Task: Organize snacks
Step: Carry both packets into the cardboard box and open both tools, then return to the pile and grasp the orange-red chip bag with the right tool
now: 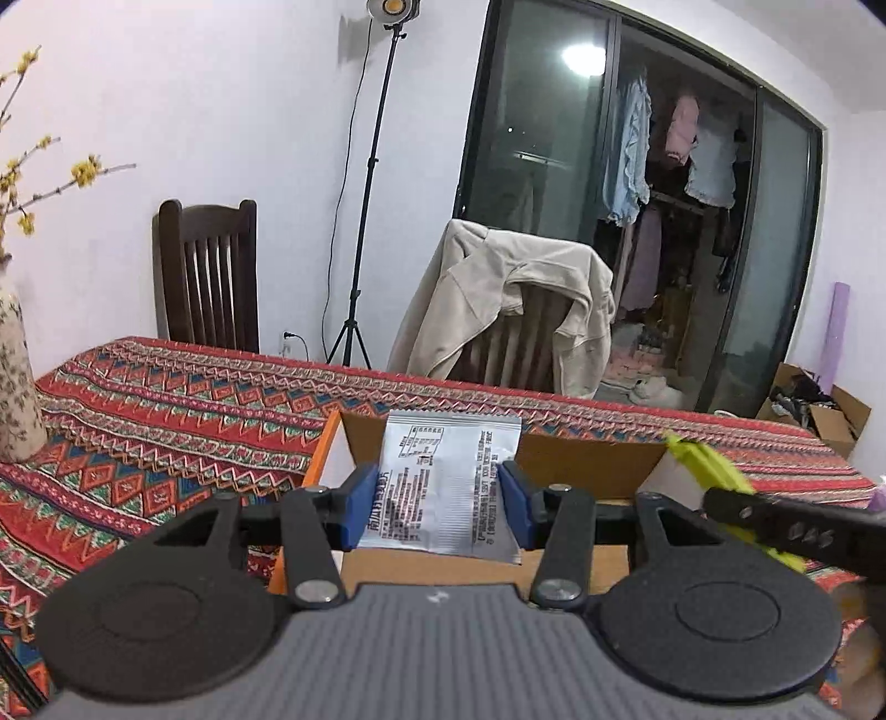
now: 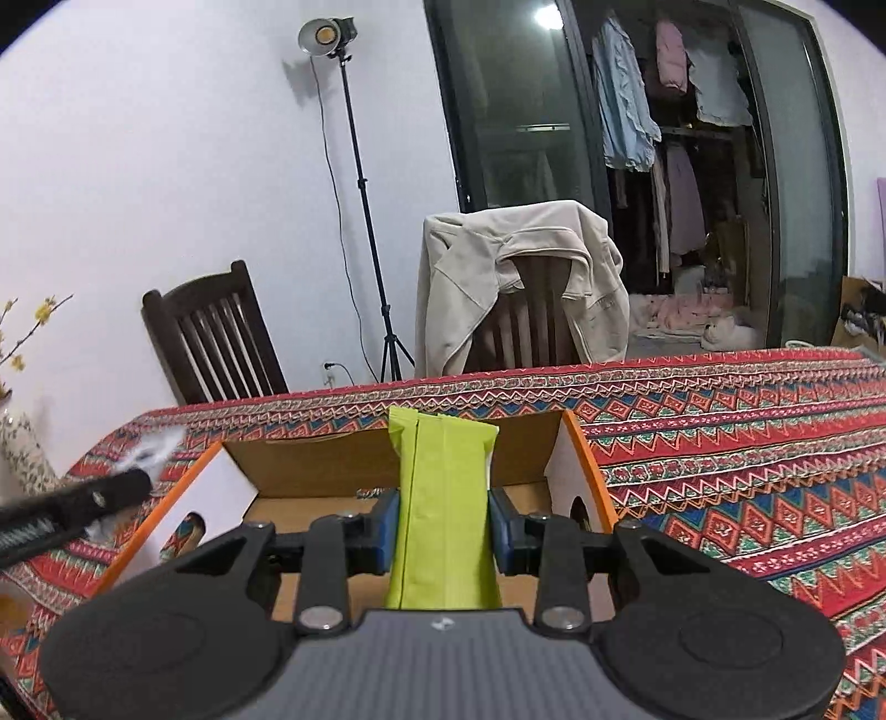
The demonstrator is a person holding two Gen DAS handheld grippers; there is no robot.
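A plain white wall (image 1: 221, 111) backs the room, with a lit studio lamp on a black tripod stand (image 1: 362, 210) in front of it. A dark wooden slat-back chair (image 1: 207, 277) and a second chair draped with a cream jacket (image 1: 509, 293) stand behind a table covered in a red patterned cloth (image 1: 166, 404). To the right, dark-framed glass sliding doors (image 1: 554, 111) show hanging clothes (image 1: 664, 138) beyond.

Bright studio lamp (image 1: 392, 6) glare (ceiling reflection too), fisheye-warped edges, w/ blurred sides.
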